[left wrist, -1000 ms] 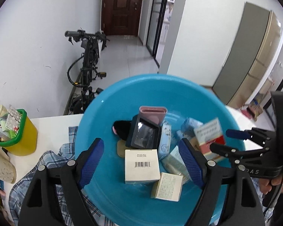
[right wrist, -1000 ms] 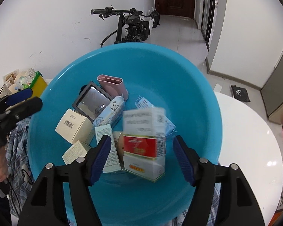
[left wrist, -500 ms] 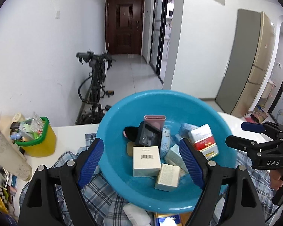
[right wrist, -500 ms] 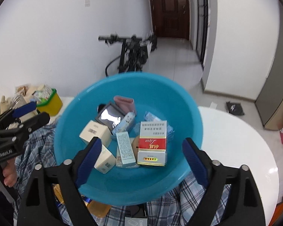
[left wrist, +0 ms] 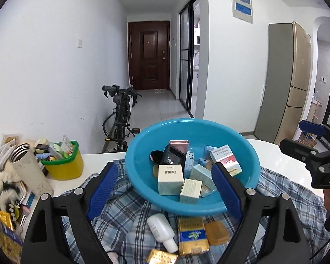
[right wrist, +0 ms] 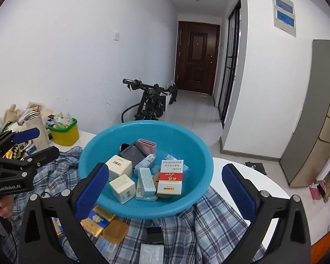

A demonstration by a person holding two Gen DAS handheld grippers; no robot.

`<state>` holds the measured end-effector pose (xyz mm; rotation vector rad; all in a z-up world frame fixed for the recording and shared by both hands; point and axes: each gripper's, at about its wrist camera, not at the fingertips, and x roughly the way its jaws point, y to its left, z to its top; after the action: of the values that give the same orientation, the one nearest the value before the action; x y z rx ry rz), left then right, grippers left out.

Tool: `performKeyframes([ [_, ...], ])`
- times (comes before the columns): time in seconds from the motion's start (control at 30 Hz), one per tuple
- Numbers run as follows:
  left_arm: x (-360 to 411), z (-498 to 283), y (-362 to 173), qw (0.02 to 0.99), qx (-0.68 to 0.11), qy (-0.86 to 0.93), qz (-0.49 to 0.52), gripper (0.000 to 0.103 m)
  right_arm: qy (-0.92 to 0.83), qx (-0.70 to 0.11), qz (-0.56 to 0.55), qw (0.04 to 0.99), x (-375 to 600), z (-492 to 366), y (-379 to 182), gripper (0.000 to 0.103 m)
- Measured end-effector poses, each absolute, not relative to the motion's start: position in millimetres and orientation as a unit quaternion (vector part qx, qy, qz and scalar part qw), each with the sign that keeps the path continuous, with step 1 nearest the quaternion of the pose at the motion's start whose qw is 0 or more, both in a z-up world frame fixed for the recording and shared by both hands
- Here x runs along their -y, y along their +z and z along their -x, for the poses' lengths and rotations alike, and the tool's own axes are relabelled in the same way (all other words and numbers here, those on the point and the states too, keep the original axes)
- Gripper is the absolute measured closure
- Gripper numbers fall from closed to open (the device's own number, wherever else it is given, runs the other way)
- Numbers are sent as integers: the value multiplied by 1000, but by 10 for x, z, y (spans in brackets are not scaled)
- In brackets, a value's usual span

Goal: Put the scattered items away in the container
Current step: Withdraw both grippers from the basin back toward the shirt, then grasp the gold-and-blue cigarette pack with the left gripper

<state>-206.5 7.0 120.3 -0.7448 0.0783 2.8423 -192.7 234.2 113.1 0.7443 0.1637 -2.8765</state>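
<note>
A blue basin (left wrist: 248, 154) (right wrist: 200, 154) sits on a plaid cloth (left wrist: 121, 215) and holds several small boxes, among them a red-and-white box (left wrist: 225, 159) (right wrist: 170, 181). In front of the basin lie a white bottle (left wrist: 161, 227), a blue-and-gold box (left wrist: 192, 235) (right wrist: 99, 220) and an amber case (left wrist: 216, 233) (right wrist: 115, 231). My left gripper (left wrist: 165, 191) is open and empty, back from the basin. My right gripper (right wrist: 167, 189) is open and empty, also back from it.
A yellow tub with a green rim (left wrist: 63, 165) (right wrist: 65, 132) and a steel flask (left wrist: 28, 167) stand at the left among clutter. The white table (right wrist: 264, 184) runs to the right. A bicycle (left wrist: 121, 114) leans on the wall behind.
Both grippers pulled back and up from the basin. The right gripper let the red-and-white box go; it now lies in the basin. Loose items in front of the basin came into view.
</note>
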Motion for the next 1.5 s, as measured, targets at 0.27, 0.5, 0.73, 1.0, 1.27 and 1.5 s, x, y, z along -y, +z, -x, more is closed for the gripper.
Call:
performKeyframes([
  [0.27,-58,1558,1143,95,-35,968,228,14,-971,-49,-225,69,-2383,1479,1087,1],
  [0.5,0,1256,1029,97,-26,970,222,0,-974,-49,-212,67,-2409,1162,1016,0],
  [0.73,47,1083,803,86,-40,968,234,0,-971,-35,-226,72,-2433,995,812,0],
  [1.0,108,978,457,86,-48,959,265,0,-962,-33,-257,80,-2408,961,448,0],
  [1.27,176,1069,44,112,-69,932,339,0,-947,-38,-306,92,-2425,1031,162,0],
  [1.5,201,1266,-175,132,-100,908,384,0,-940,-56,-325,92,-2420,1048,15,0],
])
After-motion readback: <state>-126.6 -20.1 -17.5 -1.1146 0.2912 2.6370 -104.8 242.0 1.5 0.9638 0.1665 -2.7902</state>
